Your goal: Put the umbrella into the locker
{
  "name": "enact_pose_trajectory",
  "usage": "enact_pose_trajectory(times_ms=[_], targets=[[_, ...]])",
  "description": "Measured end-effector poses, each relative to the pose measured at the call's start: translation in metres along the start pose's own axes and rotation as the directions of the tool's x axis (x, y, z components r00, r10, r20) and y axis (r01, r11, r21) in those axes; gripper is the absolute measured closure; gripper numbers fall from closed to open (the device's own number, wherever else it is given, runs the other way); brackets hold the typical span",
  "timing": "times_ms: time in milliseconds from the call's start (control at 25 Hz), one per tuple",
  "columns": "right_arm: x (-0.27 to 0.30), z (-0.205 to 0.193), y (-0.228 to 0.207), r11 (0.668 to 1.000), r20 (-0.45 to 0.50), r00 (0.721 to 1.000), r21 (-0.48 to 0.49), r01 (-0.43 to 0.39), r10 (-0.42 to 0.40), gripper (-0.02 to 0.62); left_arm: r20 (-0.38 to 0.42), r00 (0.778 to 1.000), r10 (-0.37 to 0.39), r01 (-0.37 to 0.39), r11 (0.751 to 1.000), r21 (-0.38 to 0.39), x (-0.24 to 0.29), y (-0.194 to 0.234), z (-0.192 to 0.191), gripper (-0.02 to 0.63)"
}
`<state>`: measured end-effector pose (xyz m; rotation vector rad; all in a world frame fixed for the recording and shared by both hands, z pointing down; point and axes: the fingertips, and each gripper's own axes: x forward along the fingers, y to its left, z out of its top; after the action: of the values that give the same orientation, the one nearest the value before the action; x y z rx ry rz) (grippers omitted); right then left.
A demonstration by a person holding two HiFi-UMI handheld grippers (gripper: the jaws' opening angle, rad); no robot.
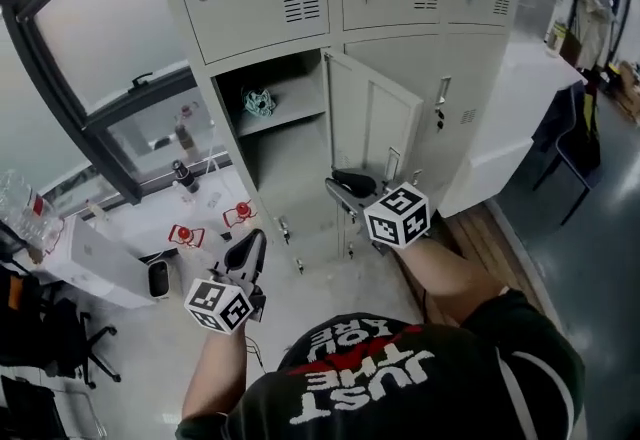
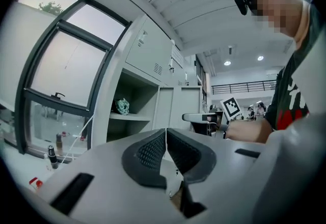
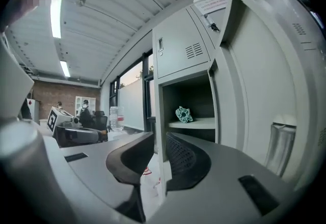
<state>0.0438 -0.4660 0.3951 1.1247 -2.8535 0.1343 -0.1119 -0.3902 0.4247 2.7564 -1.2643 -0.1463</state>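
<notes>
The left claw (image 1: 250,246) is held out level from the left forearm (image 1: 222,368), low and close to the body, its jaws pressed together with nothing between them. The right claw (image 1: 345,184) reaches further forward from the right forearm (image 1: 452,276), about level, its jaws a narrow gap apart and empty

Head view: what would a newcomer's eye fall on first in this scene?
The open grey metal locker compartment stands at centre, its door swung right, with a small teal crumpled bundle on its shelf. Before it, the left gripper and the right gripper, topped with black-and-white marker cubes, point towards the locker.
</notes>
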Motion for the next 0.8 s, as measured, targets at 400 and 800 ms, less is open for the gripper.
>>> enact_pose_trajectory(times_ms=[400, 800], targets=[[-0.026, -0.045, 0.009, 0.998, -0.001, 0.999, 0.042, -0.047, 0.047, 0.541, -0.048, 0.995, 0.084, -0.088, 0.993, -0.076, -0.024, -0.006, -0.036, 0.589], [-0.019, -0.126, 0.045, 0.993, -0.132, 0.991, 0.117, -0.014, 0.029, 0.548, -0.186, 0.978, 0.095, -0.129, 0.974, -0.184, -0.077, 0.032, -0.110, 0.589]])
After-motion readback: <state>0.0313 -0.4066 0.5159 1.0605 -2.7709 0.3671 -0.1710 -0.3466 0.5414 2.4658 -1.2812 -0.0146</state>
